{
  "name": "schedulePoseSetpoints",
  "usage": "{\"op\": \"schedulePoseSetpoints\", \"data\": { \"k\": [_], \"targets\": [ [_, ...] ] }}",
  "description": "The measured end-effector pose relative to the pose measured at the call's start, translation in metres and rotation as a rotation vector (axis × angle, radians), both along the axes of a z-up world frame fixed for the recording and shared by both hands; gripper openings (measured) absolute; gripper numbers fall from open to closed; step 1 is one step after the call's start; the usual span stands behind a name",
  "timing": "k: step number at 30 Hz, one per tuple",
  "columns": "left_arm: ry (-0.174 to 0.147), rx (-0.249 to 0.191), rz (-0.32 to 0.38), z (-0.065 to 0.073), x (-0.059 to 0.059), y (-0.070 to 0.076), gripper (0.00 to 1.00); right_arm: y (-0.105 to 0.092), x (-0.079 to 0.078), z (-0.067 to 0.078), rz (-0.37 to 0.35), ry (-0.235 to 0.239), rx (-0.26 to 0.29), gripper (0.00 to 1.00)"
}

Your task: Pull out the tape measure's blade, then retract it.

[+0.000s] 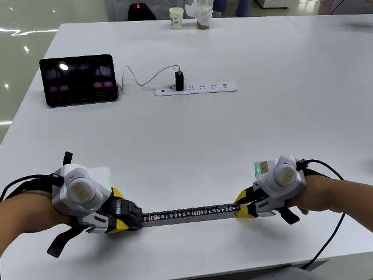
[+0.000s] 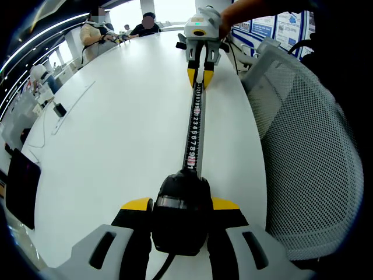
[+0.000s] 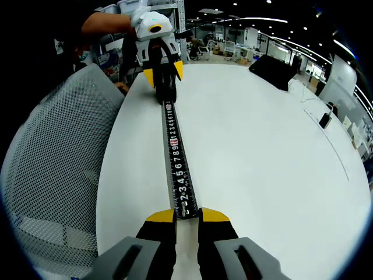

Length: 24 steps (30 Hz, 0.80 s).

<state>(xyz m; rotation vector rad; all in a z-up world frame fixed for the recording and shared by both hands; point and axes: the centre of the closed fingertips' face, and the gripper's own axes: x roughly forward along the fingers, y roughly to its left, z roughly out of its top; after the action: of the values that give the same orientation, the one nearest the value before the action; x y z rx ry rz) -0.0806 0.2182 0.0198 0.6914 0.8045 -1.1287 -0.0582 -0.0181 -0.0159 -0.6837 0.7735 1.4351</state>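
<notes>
Extension looks done: left gripper (image 2: 180,204) is clamped on the chunky black tape measure case (image 1: 130,215) by the white worktop's (image 1: 233,146) near edge, and the black numbered blade (image 3: 175,151) runs to right gripper (image 3: 186,217) pinching its tip, so next I'd ease that tip back slowly.

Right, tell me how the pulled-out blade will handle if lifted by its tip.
Thin and narrow, the blade would probably sag or buckle lifted by the tip alone. Stretched straight from the case to the right gripper, it likely snaps back if released.
</notes>
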Motion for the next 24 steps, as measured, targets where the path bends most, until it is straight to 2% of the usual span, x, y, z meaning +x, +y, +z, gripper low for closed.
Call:
{"op": "schedulePoseSetpoints", "data": {
  "k": [24],
  "targets": [
    [-0.002,-0.002,-0.005,-0.0002,0.0000,0.0000,0.31,-0.0069,0.0001,0.0019,-0.008,-0.003,-0.015,0.10]
  ]
}}
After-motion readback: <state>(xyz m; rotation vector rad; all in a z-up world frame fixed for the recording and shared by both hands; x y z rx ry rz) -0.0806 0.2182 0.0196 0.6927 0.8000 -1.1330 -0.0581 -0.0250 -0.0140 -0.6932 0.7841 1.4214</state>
